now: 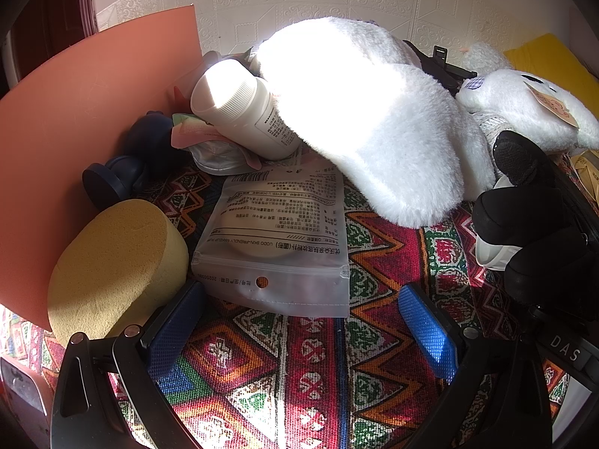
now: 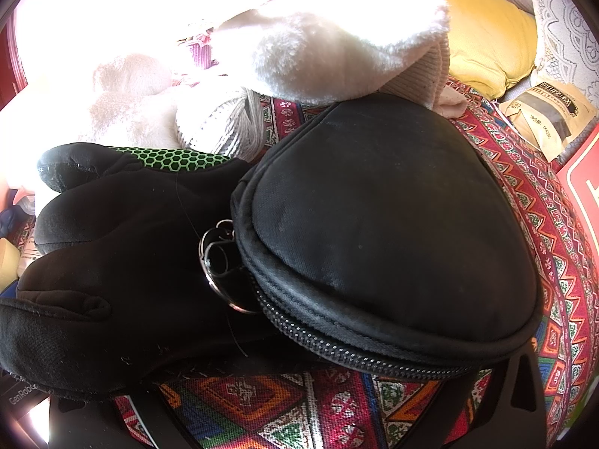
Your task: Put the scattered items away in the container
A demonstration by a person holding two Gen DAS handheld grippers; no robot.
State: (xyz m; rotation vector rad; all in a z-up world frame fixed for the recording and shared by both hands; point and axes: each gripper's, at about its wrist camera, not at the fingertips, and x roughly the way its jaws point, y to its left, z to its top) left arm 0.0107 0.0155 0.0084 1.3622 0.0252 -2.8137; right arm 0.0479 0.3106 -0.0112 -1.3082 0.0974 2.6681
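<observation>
**Lining up on the pouch while the black case fills the other view**

We are holding the left gripper (image 1: 299, 333) low over the patterned cloth (image 1: 318, 381), its blue pads (image 1: 426, 331) spread wide with nothing between them, and aiming at the frosted zip pouch (image 1: 277, 247) lying flat just ahead, probably our next pick. Beside it, the yellow sponge (image 1: 112, 265) is leaning against the orange board (image 1: 75, 119), and the white bottle (image 1: 239, 112) is lying tipped under the fluffy white plush (image 1: 374, 127).

The right wrist view is showing what the left barely catches: a black zip case (image 2: 385, 232) with a key ring (image 2: 217, 265), pressed close to the lens beside a black glove (image 2: 123, 262). We cannot tell how the right gripper's fingers are standing; the case is hiding them. We are not making out any container in either view.
</observation>
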